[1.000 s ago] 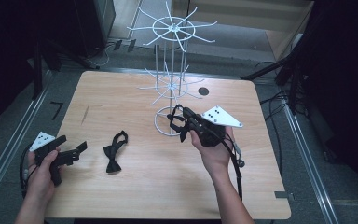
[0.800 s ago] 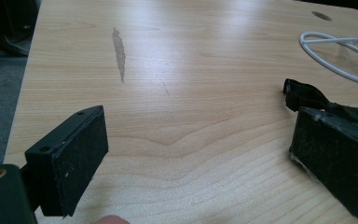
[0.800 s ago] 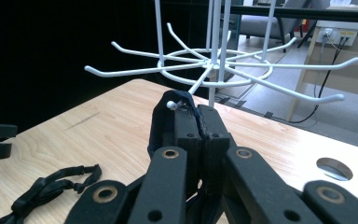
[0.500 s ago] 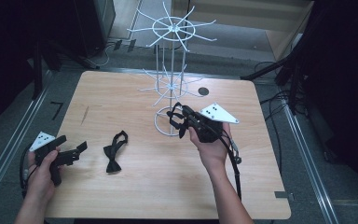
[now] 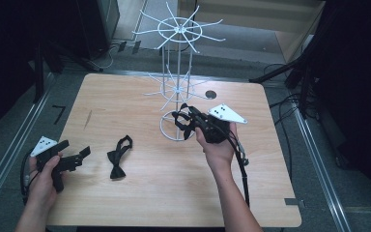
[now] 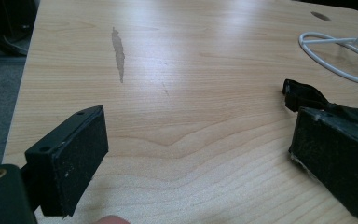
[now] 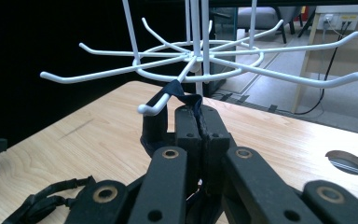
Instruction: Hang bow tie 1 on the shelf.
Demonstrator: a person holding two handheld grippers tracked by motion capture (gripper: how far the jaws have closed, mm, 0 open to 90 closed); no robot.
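Hanging a dark fabric loop clamped in its closed jaws, the right gripper meets the white wire rack's hooked prong at 11 o'clock, while the left gripper gapes empty.

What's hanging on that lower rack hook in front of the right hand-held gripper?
A dark strap is looped over the white hook, and the right hand-held gripper is shut on it. What hangs below is hidden behind the jaws, so I cannot tell what the strap belongs to.
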